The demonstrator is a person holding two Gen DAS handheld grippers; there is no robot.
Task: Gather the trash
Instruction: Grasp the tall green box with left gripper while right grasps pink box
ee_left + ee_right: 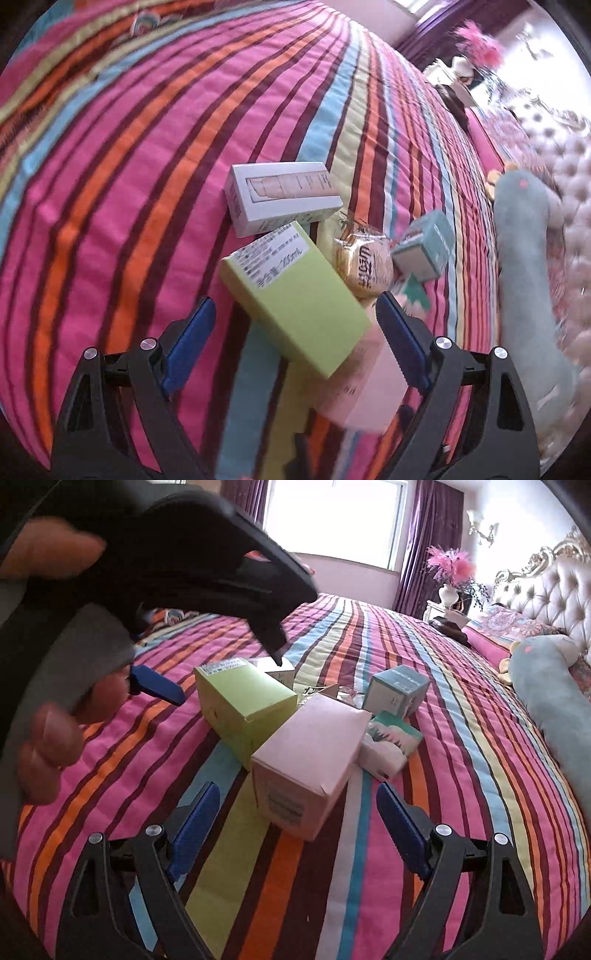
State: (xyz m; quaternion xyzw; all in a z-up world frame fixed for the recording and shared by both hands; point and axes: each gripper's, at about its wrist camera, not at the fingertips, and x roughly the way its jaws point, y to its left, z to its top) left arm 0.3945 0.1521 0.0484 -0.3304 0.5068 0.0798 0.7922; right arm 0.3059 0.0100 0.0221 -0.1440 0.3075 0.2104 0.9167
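Several pieces of trash lie in a pile on the striped bedspread. A green box (295, 299) (243, 705) lies between the open fingers of my left gripper (295, 314), which hovers over it. A pink box (365, 384) (314, 760) sits beside it, just ahead of my open right gripper (297, 797). A white box (280, 197), a yellow snack wrapper (364, 264), a teal box (424, 245) (399, 694) and a small green-and-white tissue pack (391, 744) lie around them. The left gripper's body and hand (110, 590) fill the right view's upper left.
A long blue plush toy (524, 280) (554, 709) lies along the bed's right side by a tufted headboard (546, 587). A nightstand with a vase of pink flowers (450, 579) stands beyond the bed, under a curtained window.
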